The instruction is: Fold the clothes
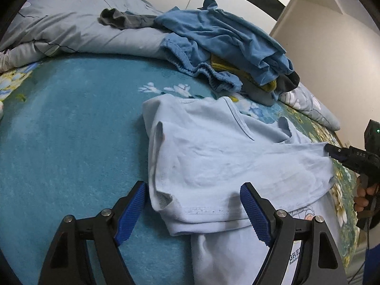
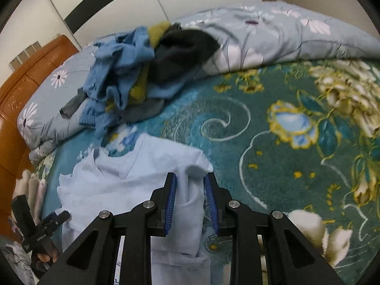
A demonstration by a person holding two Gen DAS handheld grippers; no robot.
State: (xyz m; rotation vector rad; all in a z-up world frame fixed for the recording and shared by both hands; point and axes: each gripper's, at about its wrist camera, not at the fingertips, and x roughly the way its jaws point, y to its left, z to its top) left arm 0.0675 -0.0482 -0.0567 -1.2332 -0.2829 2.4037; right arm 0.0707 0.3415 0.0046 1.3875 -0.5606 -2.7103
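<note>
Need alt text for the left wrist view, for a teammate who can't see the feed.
The left gripper, open, straddles the folded edge of a light blue T-shirt on a teal floral blanket. The right gripper is at the shirt's far edge. Behind, a pile of unfolded clothes rests against a grey-blue duvet.

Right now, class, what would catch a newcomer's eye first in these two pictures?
A pale blue cotton T-shirt lies half folded on the teal floral blanket, between both pairs of fingers. Behind it, a rumpled heap of blue, yellow and grey clothes leans on the grey flowered duvet.
</note>
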